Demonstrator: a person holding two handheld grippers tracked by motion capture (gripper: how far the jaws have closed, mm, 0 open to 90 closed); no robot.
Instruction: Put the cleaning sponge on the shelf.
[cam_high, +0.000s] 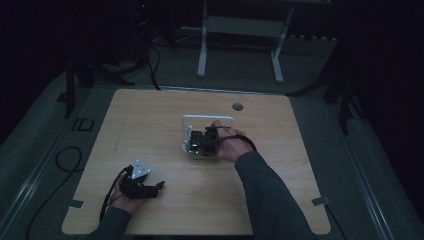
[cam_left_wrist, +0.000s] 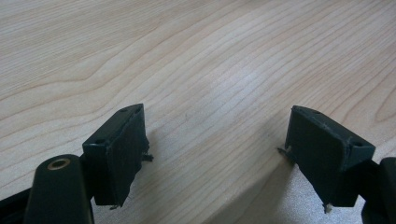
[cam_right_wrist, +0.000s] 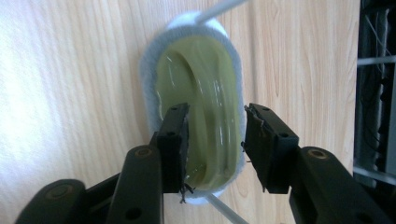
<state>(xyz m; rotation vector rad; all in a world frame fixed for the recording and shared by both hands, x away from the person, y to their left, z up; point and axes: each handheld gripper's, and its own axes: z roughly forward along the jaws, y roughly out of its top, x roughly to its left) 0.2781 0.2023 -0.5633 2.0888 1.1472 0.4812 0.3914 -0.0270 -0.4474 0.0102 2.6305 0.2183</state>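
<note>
Wooden table (cam_high: 165, 115): one white rack (cam_high: 206, 136), two grippers.

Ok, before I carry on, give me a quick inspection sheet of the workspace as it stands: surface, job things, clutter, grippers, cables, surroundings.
Surface: light wood table, bare grain, round grommet hole near the far edge.
Job's things: white wire-frame holder at mid-table; a white-rimmed oval dish with yellowish-green inside lies under the right gripper.
Clutter: nothing seen.
Grippers: left gripper open, jaws wide apart over bare wood near the front left. Right gripper open, jaws straddling the dish's inner ridge; contact cannot be told.
Cables: black cable loops on the floor at left; another trails from the right gripper.
Surroundings: dark room, white stand frame beyond the table.
</note>
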